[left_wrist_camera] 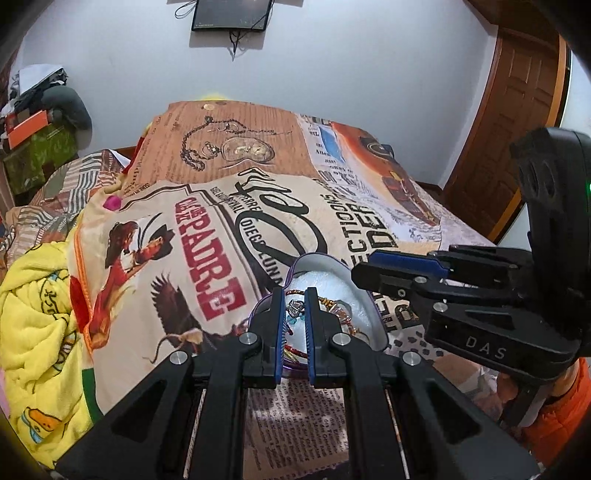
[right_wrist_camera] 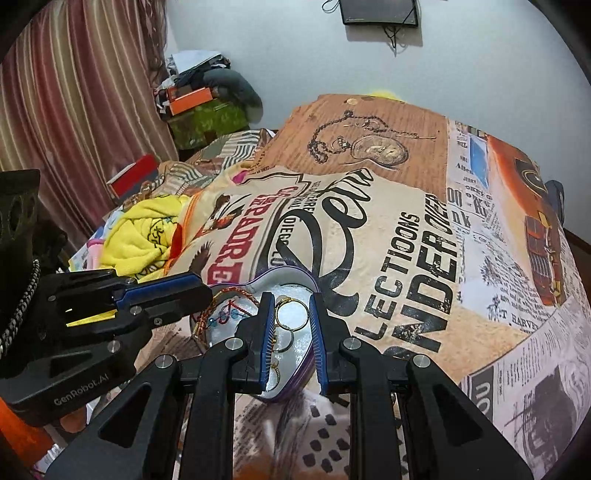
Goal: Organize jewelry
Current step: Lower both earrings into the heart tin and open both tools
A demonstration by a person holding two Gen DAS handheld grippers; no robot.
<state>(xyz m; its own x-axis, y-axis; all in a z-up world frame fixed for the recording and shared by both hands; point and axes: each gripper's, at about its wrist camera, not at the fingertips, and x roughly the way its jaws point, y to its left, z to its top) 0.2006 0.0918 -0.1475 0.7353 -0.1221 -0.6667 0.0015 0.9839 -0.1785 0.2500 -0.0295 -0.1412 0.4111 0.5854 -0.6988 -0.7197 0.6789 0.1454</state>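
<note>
Rings (right_wrist_camera: 291, 314) | lie in heart box (right_wrist_camera: 284, 275) between your right tool (right_wrist_camera: 291, 317) fingers, half open, empty | left tool (left_wrist_camera: 294, 314) half open, empty, beside.

Bed covered by a printed bedspread (right_wrist_camera: 406, 236) bearing newspaper text, a pocket-watch design and an orange car. Crumpled yellow blanket (left_wrist_camera: 40, 332) lies at the bed's left edge, touching the bedspread. Dark screen (left_wrist_camera: 231, 14) mounted high on the white wall (left_wrist_camera: 351, 55), cables hanging below it. Wooden door (left_wrist_camera: 517, 122) at right. Striped curtain (right_wrist_camera: 74, 110) at left. Orange box (right_wrist_camera: 190, 99) sits atop a cluttered pile in the corner, on a green patterned cover (right_wrist_camera: 210, 120).
</note>
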